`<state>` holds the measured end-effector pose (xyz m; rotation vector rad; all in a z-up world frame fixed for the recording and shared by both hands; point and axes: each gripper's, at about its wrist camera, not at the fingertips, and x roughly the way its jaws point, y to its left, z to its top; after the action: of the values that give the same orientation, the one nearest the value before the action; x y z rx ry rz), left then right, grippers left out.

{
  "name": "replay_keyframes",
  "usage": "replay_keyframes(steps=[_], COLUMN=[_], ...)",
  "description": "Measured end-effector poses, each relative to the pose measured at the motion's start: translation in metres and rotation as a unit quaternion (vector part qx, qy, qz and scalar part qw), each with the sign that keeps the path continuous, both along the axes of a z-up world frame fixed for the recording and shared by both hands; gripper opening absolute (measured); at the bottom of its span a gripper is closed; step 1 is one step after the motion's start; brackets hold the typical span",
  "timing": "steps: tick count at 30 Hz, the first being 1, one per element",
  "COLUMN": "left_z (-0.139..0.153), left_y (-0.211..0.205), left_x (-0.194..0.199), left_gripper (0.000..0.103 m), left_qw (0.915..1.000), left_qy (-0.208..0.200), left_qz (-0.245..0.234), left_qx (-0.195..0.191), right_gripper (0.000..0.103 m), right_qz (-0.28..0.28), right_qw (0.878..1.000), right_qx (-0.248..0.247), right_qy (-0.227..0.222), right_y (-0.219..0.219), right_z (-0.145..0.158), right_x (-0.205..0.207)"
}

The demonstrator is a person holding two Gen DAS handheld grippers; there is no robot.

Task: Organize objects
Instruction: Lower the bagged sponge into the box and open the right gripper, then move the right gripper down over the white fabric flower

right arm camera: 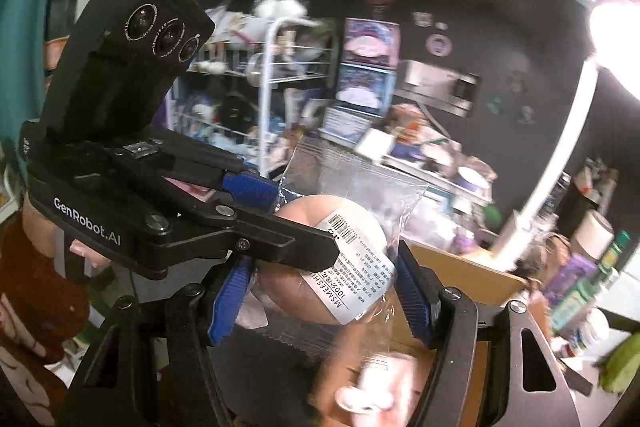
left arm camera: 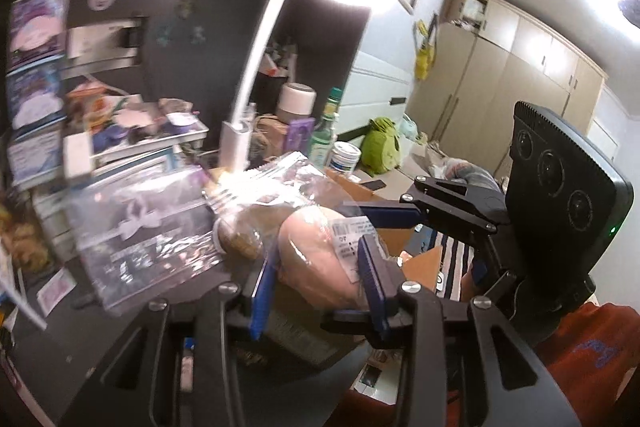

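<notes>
Both grippers, left gripper (left arm camera: 320,267) and right gripper (right arm camera: 320,291), have their jaws clamped on one bagged pink pouch (right arm camera: 320,267), above an open cardboard box (right arm camera: 460,275).

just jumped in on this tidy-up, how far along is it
Early, as far as can be told. In hand: both tongs, left and right, hold one clear-wrapped pinkish package, above an open cardboard box. Whether anything is already packed cannot be told; the view into the box is blurred. Left to do: the desk remains crowded, with a green bottle, a white jar and a green plush.
</notes>
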<state>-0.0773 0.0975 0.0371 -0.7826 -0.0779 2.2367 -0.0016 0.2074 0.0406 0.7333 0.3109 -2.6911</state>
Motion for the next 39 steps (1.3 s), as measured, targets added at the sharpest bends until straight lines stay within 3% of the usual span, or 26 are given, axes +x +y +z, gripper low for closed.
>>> replay_keyframes(steps=[7, 11, 13, 14, 15, 17, 30, 39], left_z=[-0.004, -0.01, -0.013, -0.013, -0.013, -0.012, 0.005, 0.005], left_y=[0.055, 0.066, 0.068, 0.068, 0.066, 0.063, -0.002, -0.095], left_x=[-0.032, -0.041, -0.044, -0.045, -0.044, -0.043, -0.019, 0.017], left_gripper=[0.037, 0.038, 0.059, 0.076, 0.081, 0.082, 0.09, 0.093], left_qw=[0.9982, 0.997, 0.9966, 0.9964, 0.9961, 0.9959, 0.9941, 0.9839], left_qy=[-0.02, -0.029, -0.031, -0.026, -0.016, -0.01, 0.029, 0.049], left_qz=[-0.026, -0.03, -0.02, -0.01, 0.001, 0.008, 0.08, 0.164], left_qx=[-0.049, -0.065, -0.074, -0.081, -0.087, -0.09, -0.068, -0.052], right_gripper=[0.064, 0.064, 0.065, 0.069, 0.079, 0.085, 0.085, 0.085], right_qz=[-0.042, -0.053, -0.056, -0.056, -0.059, -0.069, -0.077, 0.006], right_qw=[0.999, 0.998, 0.997, 0.997, 0.997, 0.996, 0.995, 0.998], right_qx=[-0.011, -0.02, -0.017, -0.013, -0.009, 0.002, -0.007, -0.029], right_qy=[-0.025, -0.041, -0.047, -0.052, -0.057, -0.06, -0.062, -0.047], right_y=[0.053, 0.069, 0.071, 0.071, 0.071, 0.071, 0.068, -0.005], right_z=[-0.004, -0.012, -0.017, -0.019, -0.021, -0.026, -0.02, -0.002], right_x=[-0.004, -0.011, -0.013, -0.013, -0.015, -0.016, -0.015, -0.013])
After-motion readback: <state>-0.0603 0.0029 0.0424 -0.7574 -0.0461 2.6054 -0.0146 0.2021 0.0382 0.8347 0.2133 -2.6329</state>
